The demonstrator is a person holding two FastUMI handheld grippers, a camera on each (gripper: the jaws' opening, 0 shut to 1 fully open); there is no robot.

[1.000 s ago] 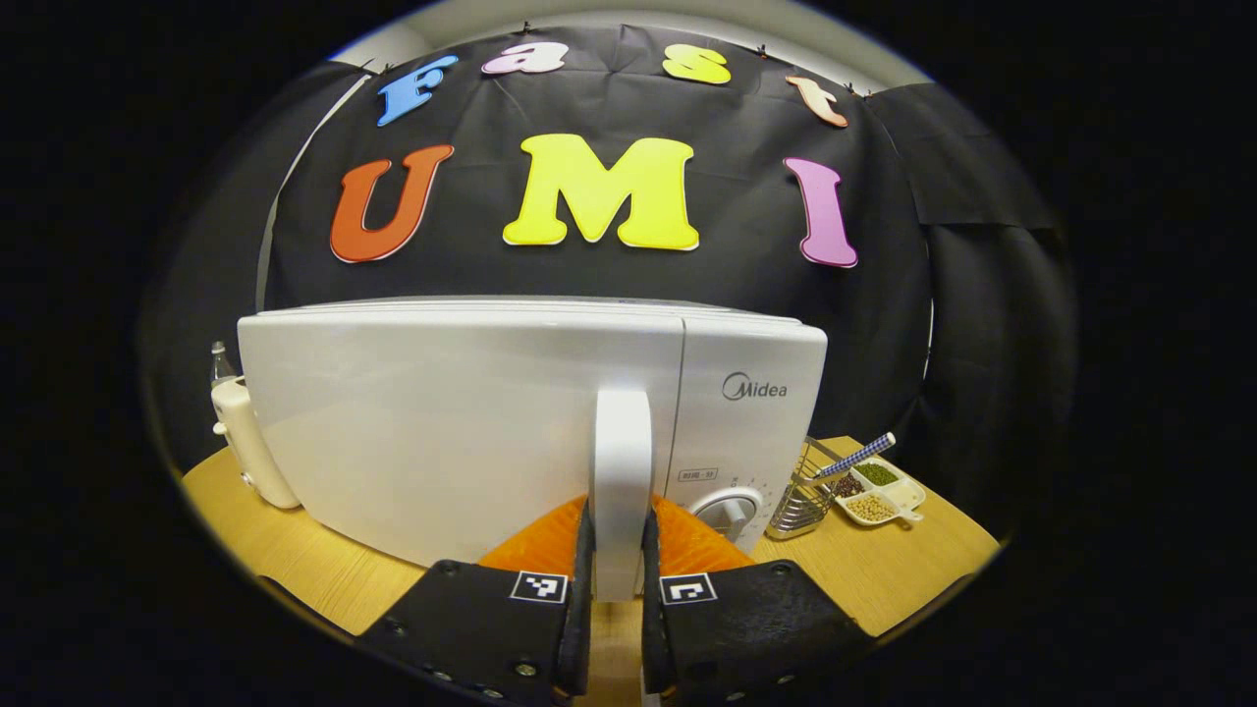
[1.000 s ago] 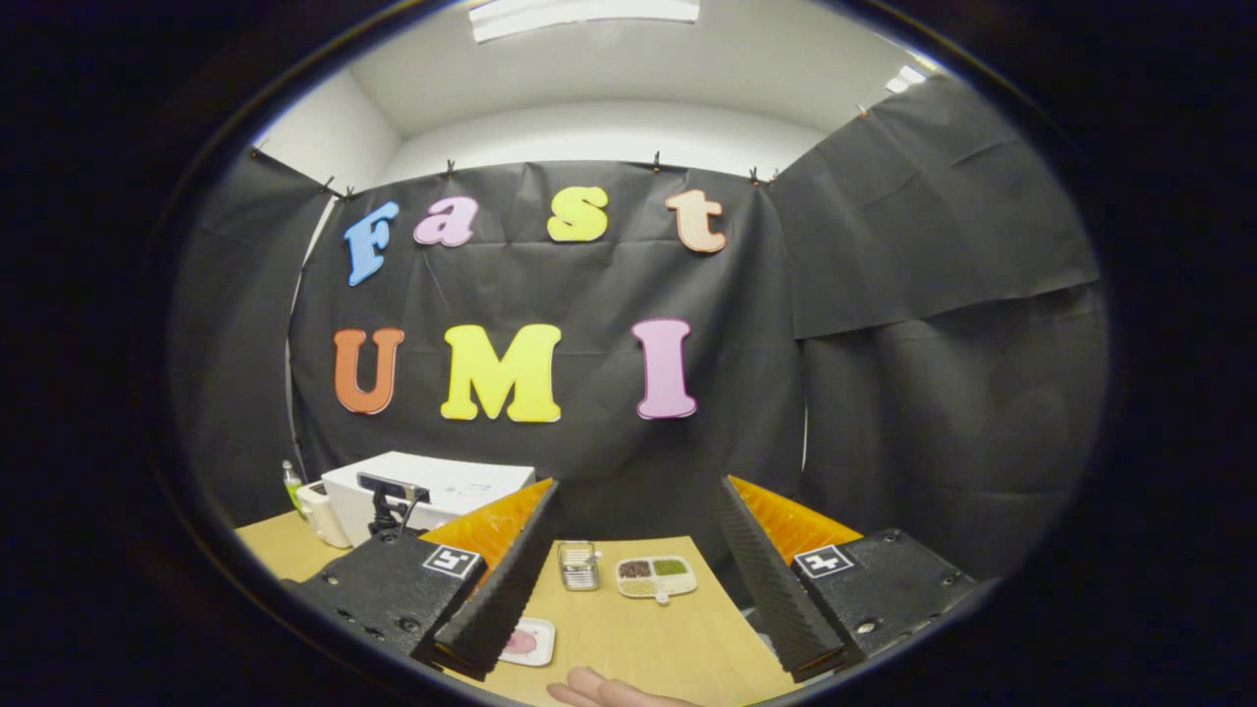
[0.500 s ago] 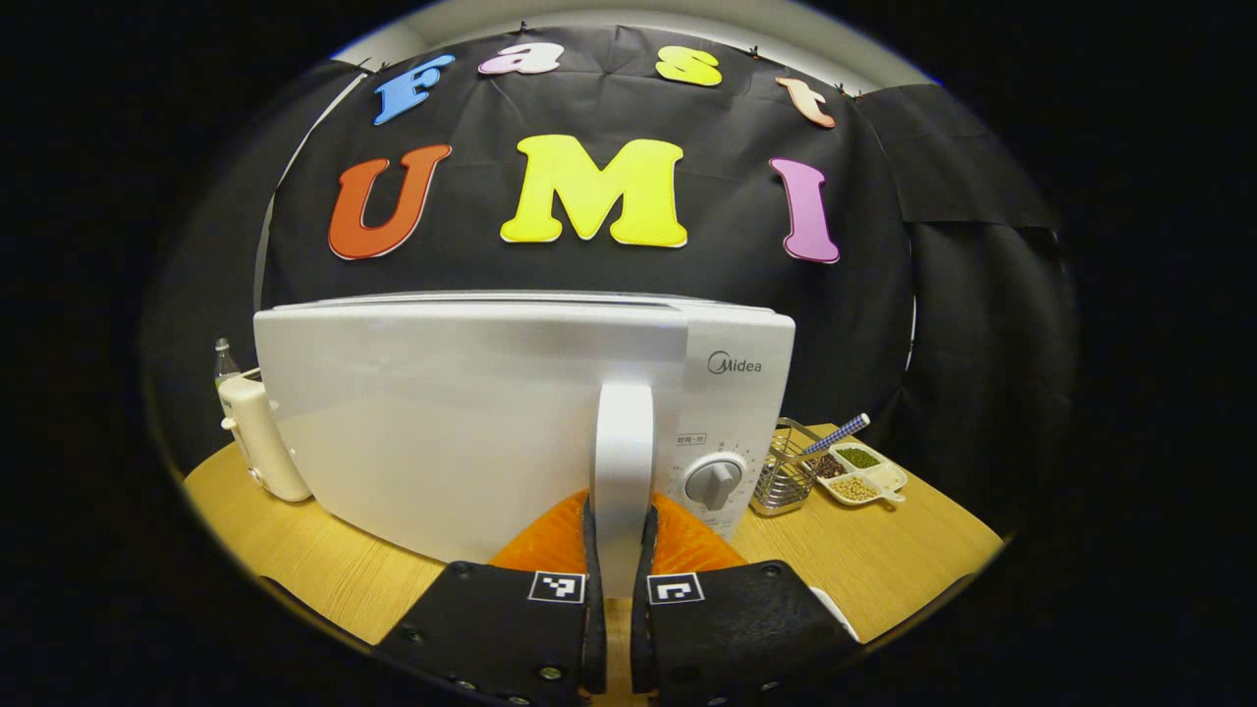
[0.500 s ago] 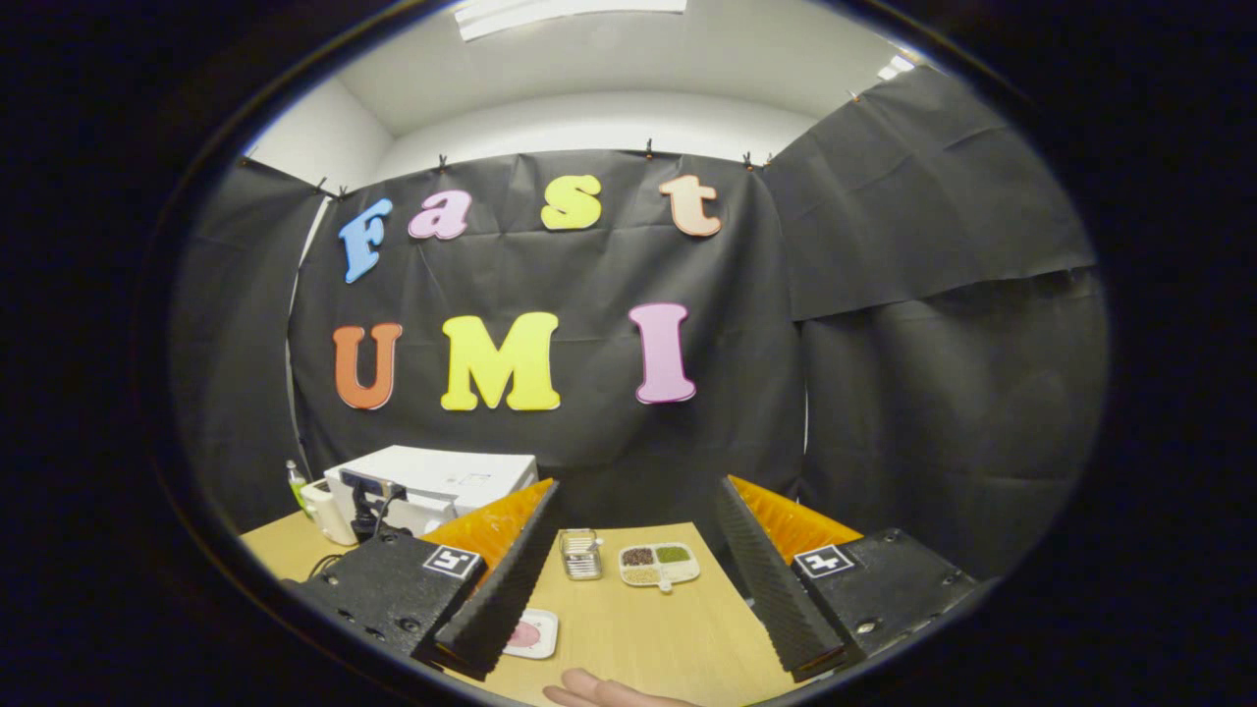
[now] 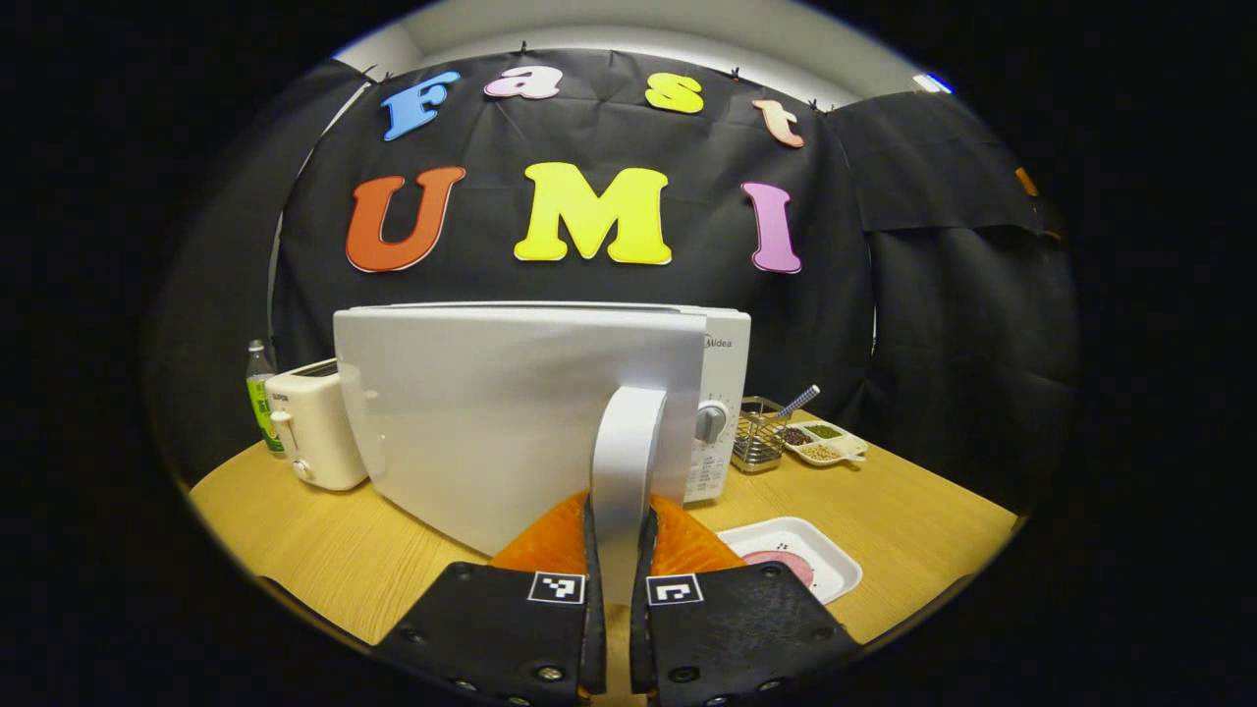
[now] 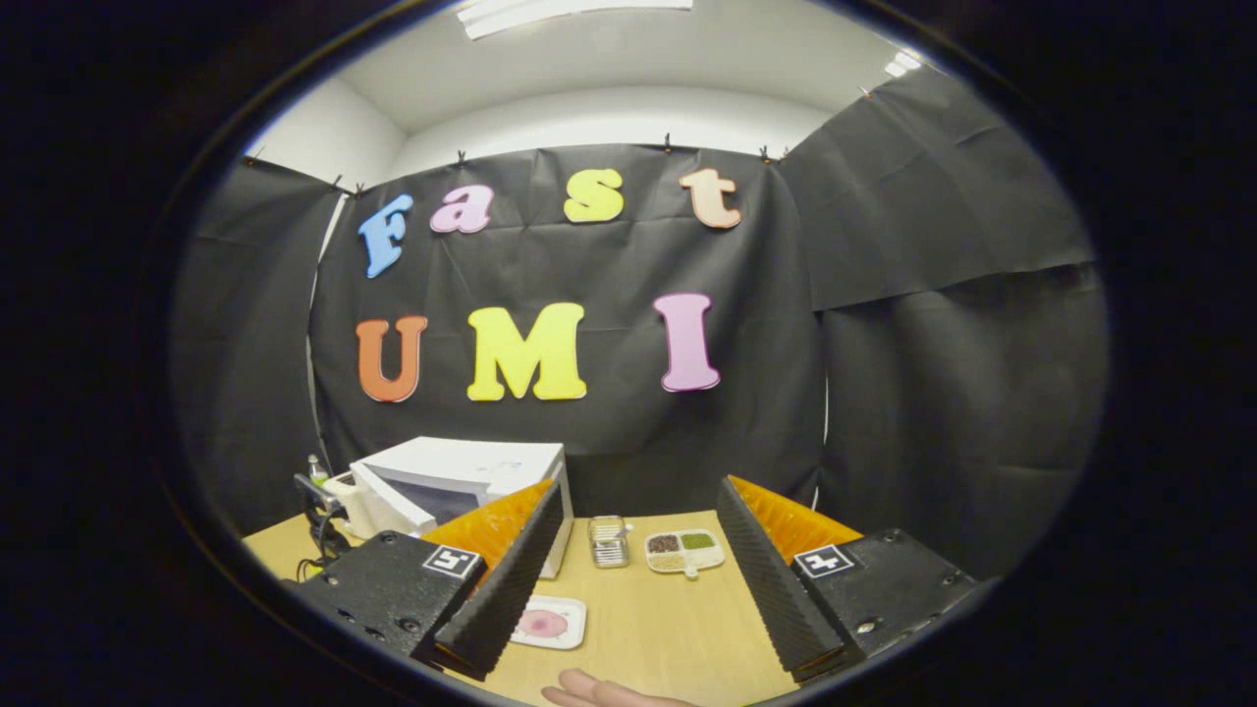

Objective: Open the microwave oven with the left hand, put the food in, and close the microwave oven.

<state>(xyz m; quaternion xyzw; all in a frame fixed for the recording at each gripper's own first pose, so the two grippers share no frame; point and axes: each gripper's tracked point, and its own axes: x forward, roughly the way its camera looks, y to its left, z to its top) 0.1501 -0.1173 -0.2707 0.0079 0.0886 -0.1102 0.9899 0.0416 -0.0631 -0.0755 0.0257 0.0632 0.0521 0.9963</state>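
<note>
- My left tool is clamped on the white door handle of the microwave oven, both fingers pressing its sides.
- The door stands swung partly out from the oven body; in the left gripper view I see its blank front face, with the control panel and knob just behind its right edge.
- In the right gripper view the same door angles away from the oven, showing a dark gap into the cavity.
- My right tool hangs above the desk with its fingers spread wide and nothing between them.
- The food, a pink round slice, lies on a white tray on the desk, just right of my left tool; in the right gripper view that tray sits beside my right tool's left finger.
- A wire basket and a divided dish of grains stand to the right of the oven.
- A white toaster and a green bottle stand on its left.
- A fingertip shows at the bottom of the right gripper view.
</note>
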